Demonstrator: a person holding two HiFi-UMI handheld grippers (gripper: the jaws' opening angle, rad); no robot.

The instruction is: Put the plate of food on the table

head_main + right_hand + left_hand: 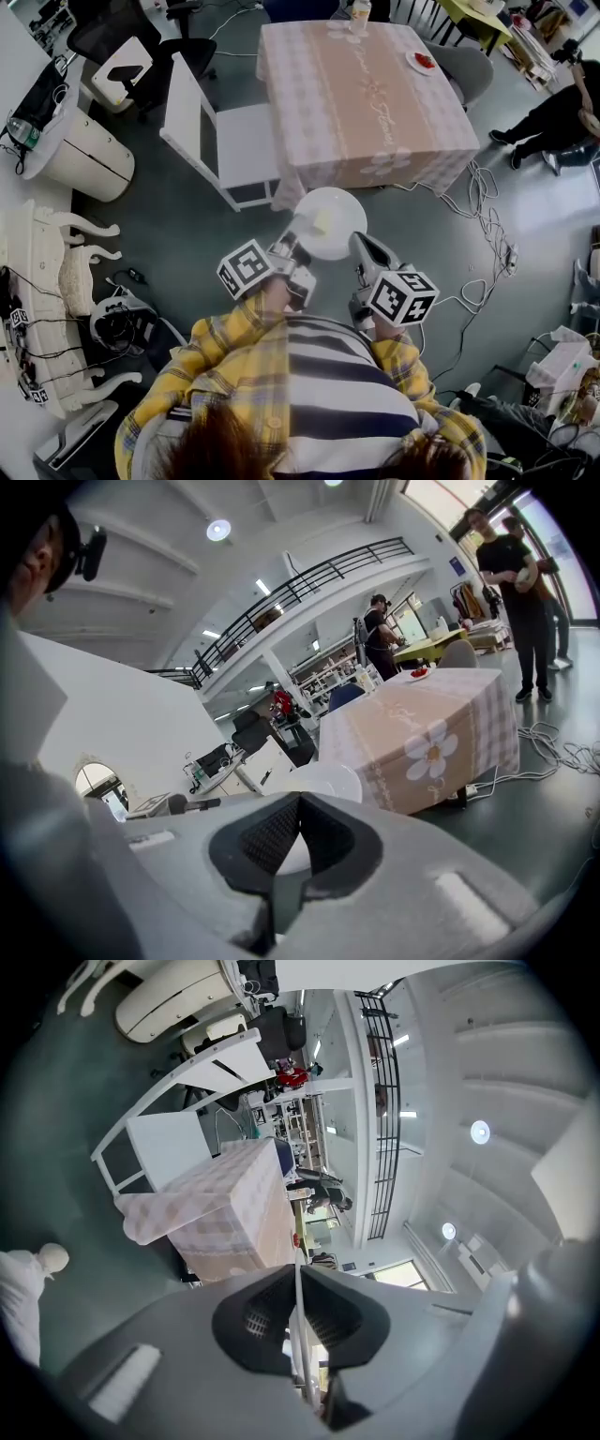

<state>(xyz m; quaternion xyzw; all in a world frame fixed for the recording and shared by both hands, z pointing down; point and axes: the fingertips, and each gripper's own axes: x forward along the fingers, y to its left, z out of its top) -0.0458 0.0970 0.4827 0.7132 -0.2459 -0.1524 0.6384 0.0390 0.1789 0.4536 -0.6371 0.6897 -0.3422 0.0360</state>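
White plate in left claw and right claw

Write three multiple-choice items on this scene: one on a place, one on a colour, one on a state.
1. Where is the white plate?
A) over the floor, short of the table
B) on the table
C) on the floor

2. What colour is the table's cloth?
A) blue
B) pink
C) black

3. How do the left gripper's jaws stand?
A) wide apart
B) shut, nothing between
C) shut on the plate's rim

Answers:
1 A: the head view shows the plate held between the left gripper and the right gripper, over grey floor and apart from the table.
2 B: the cloth shows pale pink checks.
3 C: the left gripper view shows a thin white rim pinched between the jaws.
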